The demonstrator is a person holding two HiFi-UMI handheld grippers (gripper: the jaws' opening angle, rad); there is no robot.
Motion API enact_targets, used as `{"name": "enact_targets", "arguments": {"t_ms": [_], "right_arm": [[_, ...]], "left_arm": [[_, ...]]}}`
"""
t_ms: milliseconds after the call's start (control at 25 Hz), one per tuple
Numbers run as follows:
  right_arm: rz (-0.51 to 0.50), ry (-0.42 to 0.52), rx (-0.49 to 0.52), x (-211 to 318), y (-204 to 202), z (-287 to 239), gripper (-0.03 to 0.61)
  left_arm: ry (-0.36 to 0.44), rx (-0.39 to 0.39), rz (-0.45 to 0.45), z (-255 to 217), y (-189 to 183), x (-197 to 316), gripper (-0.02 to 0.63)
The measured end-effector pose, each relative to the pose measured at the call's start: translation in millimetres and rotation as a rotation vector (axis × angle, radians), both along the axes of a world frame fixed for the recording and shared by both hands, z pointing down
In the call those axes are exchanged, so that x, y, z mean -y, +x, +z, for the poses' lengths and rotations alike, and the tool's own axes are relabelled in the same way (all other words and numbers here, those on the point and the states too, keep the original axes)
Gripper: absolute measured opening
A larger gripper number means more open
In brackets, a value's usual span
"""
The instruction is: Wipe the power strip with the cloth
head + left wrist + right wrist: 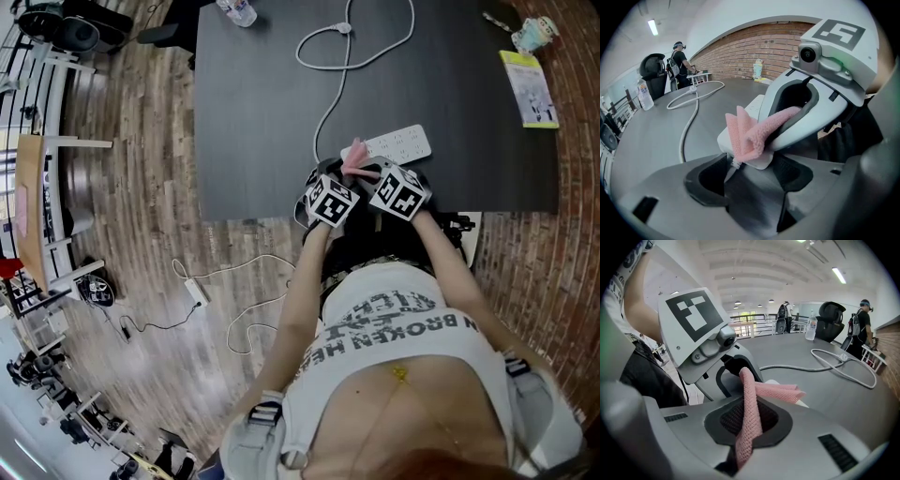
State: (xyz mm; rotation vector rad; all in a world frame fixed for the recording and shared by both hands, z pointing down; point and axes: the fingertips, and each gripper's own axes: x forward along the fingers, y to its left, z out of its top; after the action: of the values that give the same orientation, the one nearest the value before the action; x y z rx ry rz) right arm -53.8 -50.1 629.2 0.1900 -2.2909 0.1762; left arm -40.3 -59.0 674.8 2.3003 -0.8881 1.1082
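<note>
Looks like the very start of the wipe: on the dark table, near its front edge, a white power strip lying flat, met at its cable end by both tools. Holds nothing in the left hand-held gripper: released, with jaws wide apart, hovering just before the strip's cable end; touching it or not, hard to tell. Clenches, in the right hand-held gripper, a folded band of the pink cloth, with the free fold spilling forward onto the near end of the strip.

Calls next, at a guess, for pressing the cloth down and dragging it along the socket face toward the far end. Probably calls also for pinning the strip with the left tool, given a light plastic body liable to slide on a smooth top. Worth minding the white cable, looping away across the table.

Smooth, matt, dark grey top. Around it a wooden floor and a brick wall, under a pale ceiling with strip lights. Farther back, a person with a backpack beside a bulky black shape. Then the small things: a yellow-edged booklet and a water bottle on the table, and a second power strip down on the floor
</note>
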Motion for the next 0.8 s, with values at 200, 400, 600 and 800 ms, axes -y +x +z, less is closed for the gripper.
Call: {"name": "enact_targets", "arguments": {"t_ms": [200,400,600,800], "right_arm": [[0.068,0.007,-0.023,12,18,-1,0.016],[0.132,0.007,-0.066,21,33,0,0.016],[0.180,-0.008,-0.112,30,49,2,0.017],[0.209,-0.027,-0.125,33,55,3,0.016]], "left_arm": [[0.000,-0.002,-0.001,-1,0,0,0.288],[-0.001,-0.002,0.000,-1,0,-1,0.288],[-0.002,0.000,0.000,-1,1,0,0.287],[-0.001,0.001,0.001,-1,0,-1,0.288]]}}
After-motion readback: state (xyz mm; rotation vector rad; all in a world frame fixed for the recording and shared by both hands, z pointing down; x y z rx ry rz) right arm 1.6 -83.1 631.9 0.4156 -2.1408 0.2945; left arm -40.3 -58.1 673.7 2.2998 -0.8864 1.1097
